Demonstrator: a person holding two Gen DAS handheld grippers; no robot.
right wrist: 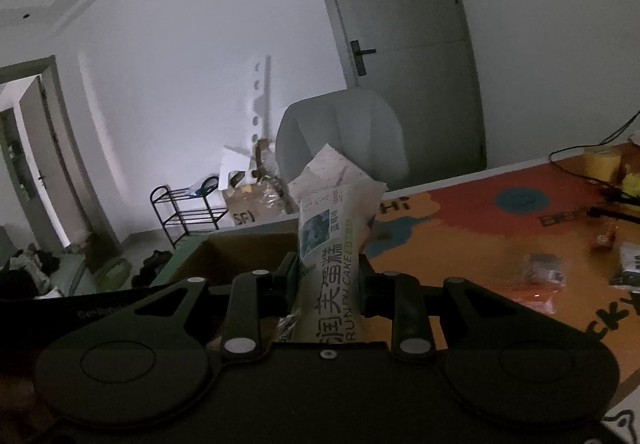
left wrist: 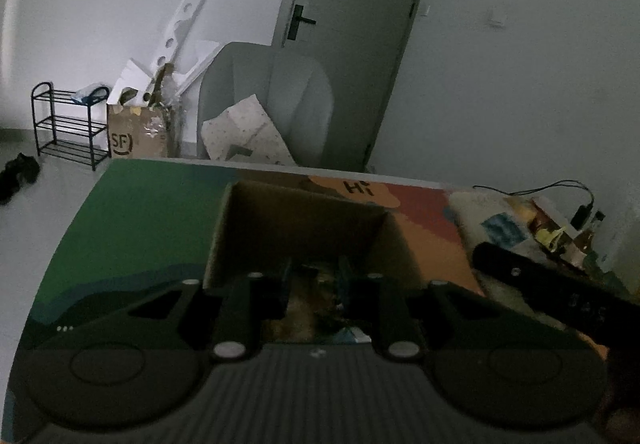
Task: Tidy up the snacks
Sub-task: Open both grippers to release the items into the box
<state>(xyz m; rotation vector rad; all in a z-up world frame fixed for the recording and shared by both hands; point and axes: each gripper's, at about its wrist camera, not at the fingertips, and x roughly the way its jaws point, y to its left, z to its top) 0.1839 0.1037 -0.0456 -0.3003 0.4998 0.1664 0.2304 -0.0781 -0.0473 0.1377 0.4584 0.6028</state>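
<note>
Right gripper (right wrist: pixel 326 284) clenched on white cake packet (right wrist: pixel 334 244), packet upright between the fingers, printed "RUNFU CAKE", held just above near right edge of cardboard box (right wrist: pixel 240 248). Left gripper (left wrist: pixel 316 284) over same cardboard box (left wrist: pixel 296 220), fingers down inside, closed around dark crinkly snack wrapper (left wrist: pixel 316 300); wrapper details too dim to read. Box on colourful table mat (left wrist: pixel 152 212). More loose snack packets (right wrist: pixel 544 272) scattered right on mat. Yellow tape roll (right wrist: pixel 600 162) far right. Grey chair (right wrist: pixel 344 132) beyond table.

Dim, underexposed frames, fisheye-warped edges, slight blur
</note>
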